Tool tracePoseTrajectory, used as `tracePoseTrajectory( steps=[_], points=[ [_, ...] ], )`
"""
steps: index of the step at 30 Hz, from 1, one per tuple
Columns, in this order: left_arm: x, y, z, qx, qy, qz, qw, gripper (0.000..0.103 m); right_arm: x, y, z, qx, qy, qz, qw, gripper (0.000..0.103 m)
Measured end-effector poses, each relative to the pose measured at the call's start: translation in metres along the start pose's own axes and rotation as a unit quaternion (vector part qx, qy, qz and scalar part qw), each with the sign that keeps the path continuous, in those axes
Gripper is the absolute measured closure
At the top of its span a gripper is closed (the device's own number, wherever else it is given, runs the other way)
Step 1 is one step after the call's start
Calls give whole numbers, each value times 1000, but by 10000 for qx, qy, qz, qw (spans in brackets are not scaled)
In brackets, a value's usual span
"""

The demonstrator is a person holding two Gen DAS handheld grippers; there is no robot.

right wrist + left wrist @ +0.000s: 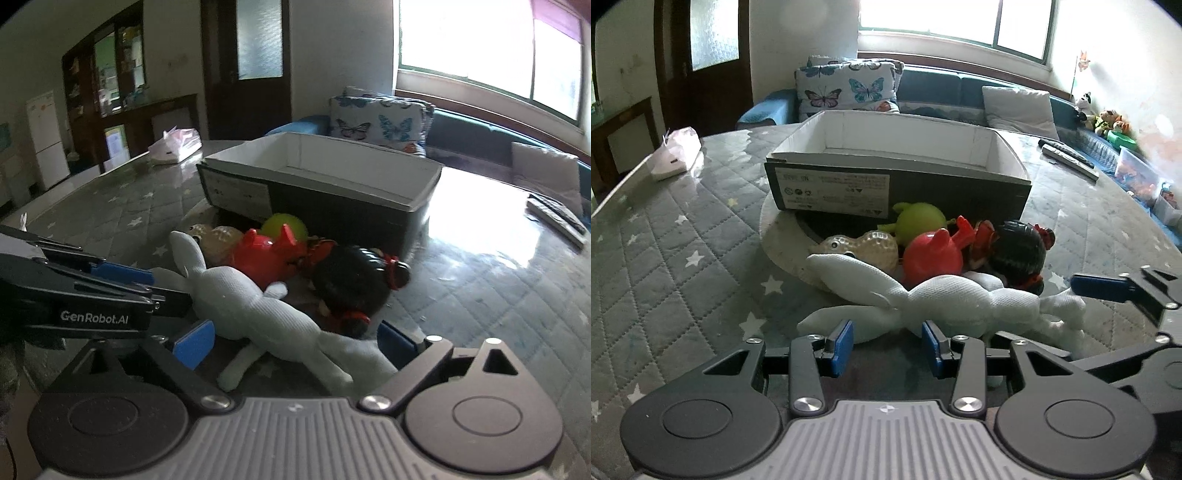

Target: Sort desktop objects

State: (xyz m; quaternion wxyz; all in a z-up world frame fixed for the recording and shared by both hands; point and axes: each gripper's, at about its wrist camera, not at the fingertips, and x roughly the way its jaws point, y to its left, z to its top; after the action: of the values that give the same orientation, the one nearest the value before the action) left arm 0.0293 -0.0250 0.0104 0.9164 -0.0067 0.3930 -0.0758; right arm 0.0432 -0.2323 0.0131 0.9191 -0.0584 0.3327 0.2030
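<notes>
Both hand-held grippers, left [887, 345] and right [295, 341], stood released around the white plush rabbit [945, 299]; next, clench and lift toward the box [897, 162] at twelve o'clock.

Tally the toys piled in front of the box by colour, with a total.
White plush toy: 1
Red toy: 1
Green toy: 1
Beige bumpy toy: 1
Black toy with red trim: 1
Total: 5

Toys [934, 254] before box [897, 184]
</notes>
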Motion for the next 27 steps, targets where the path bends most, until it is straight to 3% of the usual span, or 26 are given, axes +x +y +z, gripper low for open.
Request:
tracePoseTrajectory(
  steps=[6,14,21,27],
  points=[
    [1,9,5,-210,156,-304,9992,60,10,6,3,-293,115,298,9991,19],
    [-4,12,8,-388,239,-729,9963,60,5,21,2,-560,298,911,9938,49],
    [5,16,14,-646,325,-913,9932,58,14,22,1,-350,357,921,9945,64],
    [19,29,16,-1139,621,-1310,9828,59,15,24,-5,-329,405,956,9941,74]
  ],
)
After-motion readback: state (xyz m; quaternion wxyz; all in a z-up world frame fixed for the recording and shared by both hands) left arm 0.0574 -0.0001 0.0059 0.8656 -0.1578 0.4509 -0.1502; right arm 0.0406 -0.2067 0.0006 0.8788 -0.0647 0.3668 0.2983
